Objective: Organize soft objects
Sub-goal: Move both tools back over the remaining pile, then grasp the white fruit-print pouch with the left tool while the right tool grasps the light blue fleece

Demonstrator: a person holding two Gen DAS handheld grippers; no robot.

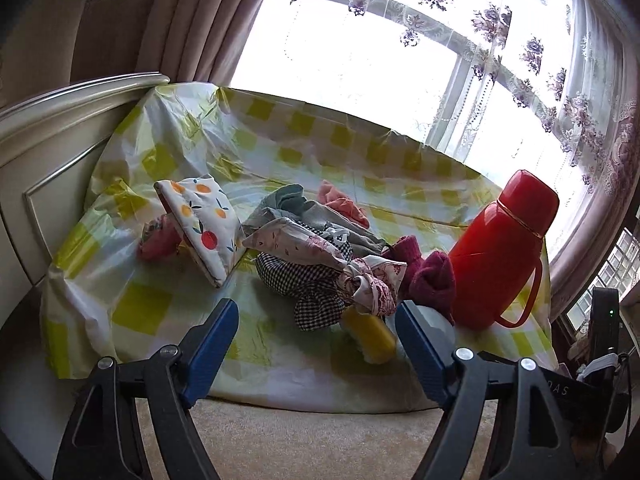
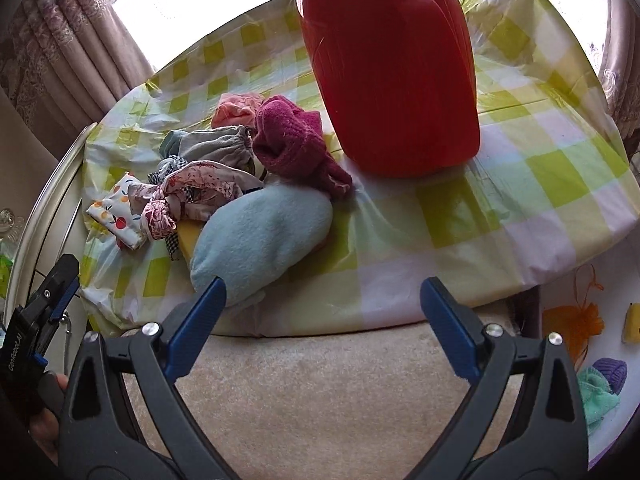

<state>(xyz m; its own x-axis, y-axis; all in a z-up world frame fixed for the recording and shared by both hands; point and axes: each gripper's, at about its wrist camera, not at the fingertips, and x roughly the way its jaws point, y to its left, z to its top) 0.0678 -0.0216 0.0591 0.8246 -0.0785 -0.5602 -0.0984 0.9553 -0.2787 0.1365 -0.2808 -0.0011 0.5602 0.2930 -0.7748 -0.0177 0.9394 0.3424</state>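
A pile of soft items lies on the yellow-checked tablecloth (image 2: pixel 460 208): a light blue plush cloth (image 2: pixel 260 236), a maroon knitted piece (image 2: pixel 296 144), a pink floral cloth (image 1: pixel 320 252), a black-and-white checked cloth (image 1: pixel 308 280), a grey cloth (image 2: pixel 212 144), a pink cloth (image 2: pixel 236 106) and a fruit-print pouch (image 1: pixel 204 220). A yellow soft item (image 1: pixel 368 336) lies under the pile's near edge. My left gripper (image 1: pixel 316 332) is open and empty, in front of the pile. My right gripper (image 2: pixel 322 304) is open and empty, at the table's near edge, its left finger close to the blue cloth.
A tall red thermos (image 1: pixel 500 248) stands to the right of the pile, close to the maroon piece. A headboard (image 1: pixel 60 152) borders the table on the left and curtains hang behind. At lower right a white surface (image 2: pixel 576 288) holds orange, purple and green soft items.
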